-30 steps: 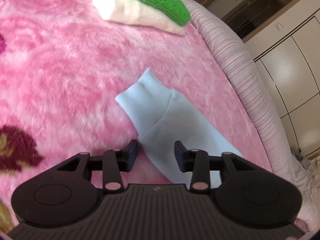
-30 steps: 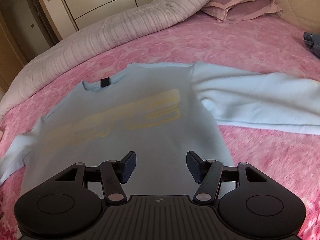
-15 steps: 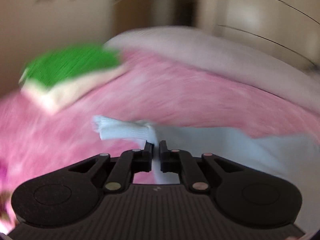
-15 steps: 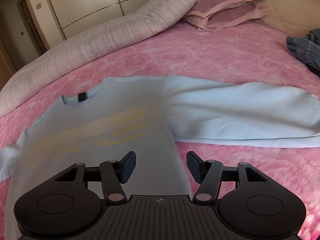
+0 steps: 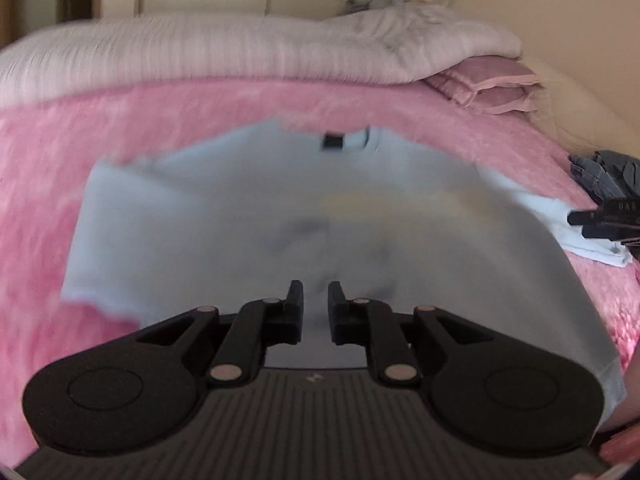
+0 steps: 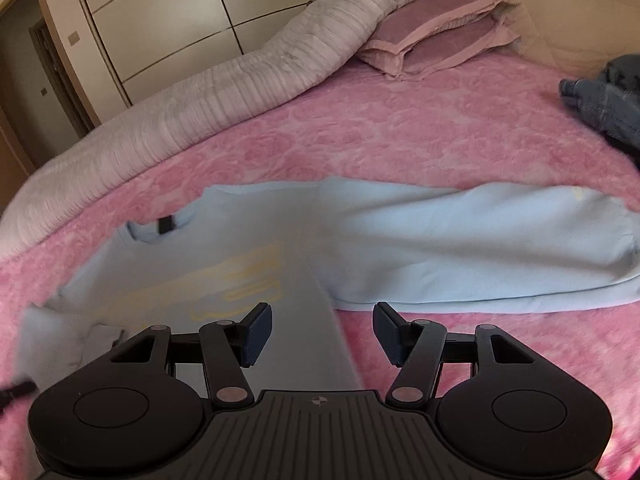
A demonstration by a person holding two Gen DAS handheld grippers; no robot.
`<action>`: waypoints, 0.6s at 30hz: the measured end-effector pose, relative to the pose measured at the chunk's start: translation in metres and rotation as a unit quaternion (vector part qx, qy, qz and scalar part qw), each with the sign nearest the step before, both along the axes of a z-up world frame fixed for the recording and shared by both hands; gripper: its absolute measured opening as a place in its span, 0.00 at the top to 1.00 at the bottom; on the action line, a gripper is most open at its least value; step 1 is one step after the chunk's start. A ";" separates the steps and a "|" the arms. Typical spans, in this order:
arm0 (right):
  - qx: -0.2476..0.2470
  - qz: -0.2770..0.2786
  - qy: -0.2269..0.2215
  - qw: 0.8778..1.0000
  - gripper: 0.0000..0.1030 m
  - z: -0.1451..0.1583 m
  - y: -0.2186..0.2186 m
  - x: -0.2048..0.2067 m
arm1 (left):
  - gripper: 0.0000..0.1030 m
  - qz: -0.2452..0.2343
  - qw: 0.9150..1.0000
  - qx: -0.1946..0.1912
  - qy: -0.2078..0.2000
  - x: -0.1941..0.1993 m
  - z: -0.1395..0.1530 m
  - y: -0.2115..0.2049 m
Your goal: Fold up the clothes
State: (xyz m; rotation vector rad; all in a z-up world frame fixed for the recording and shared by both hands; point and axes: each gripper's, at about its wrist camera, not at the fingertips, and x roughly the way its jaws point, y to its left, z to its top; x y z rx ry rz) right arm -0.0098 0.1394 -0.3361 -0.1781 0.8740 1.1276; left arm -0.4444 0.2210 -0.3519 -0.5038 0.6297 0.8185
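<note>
A light blue sweatshirt point(image 5: 360, 208) with a yellow print lies flat on the pink blanket, collar away from me. My left gripper point(image 5: 315, 292) hovers over its chest. Its jaws are opening, a narrow gap shows between them, and the pads press on nothing. The left sleeve point(image 5: 120, 232) lies folded in over the body's left side. In the right wrist view the sweatshirt point(image 6: 240, 264) sits to the left, with its right sleeve point(image 6: 480, 248) stretched out sideways. My right gripper point(image 6: 322, 320) stands open above the body's side edge, holding nothing.
The pink plush blanket point(image 6: 400, 128) covers the bed. A rolled pale quilt point(image 6: 240, 80) runs along the far edge, ending at two mauve pillows point(image 6: 432, 32). Dark jeans point(image 6: 600, 104) lie crumpled at the right. Wardrobe doors stand behind the bed.
My left gripper shut on the left sleeve near its cuff, swung it across onto the sweatshirt's body, and its jaws have parted. The right gripper drifted slightly towards the right sleeve, staying open.
</note>
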 end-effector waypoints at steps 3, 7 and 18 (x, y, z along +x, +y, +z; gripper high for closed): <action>0.013 0.028 0.048 0.998 0.42 -0.004 0.015 -0.011 | 0.88 0.036 0.999 -0.018 0.001 -0.029 0.001 -0.007; 0.017 0.118 0.166 0.979 0.55 -0.018 0.047 -0.045 | 0.88 0.075 0.997 -0.032 -0.005 -0.068 0.009 0.002; -0.051 0.097 0.392 0.913 0.62 -0.101 0.127 -0.110 | 0.88 0.134 0.988 -0.061 -0.054 -0.129 0.018 0.033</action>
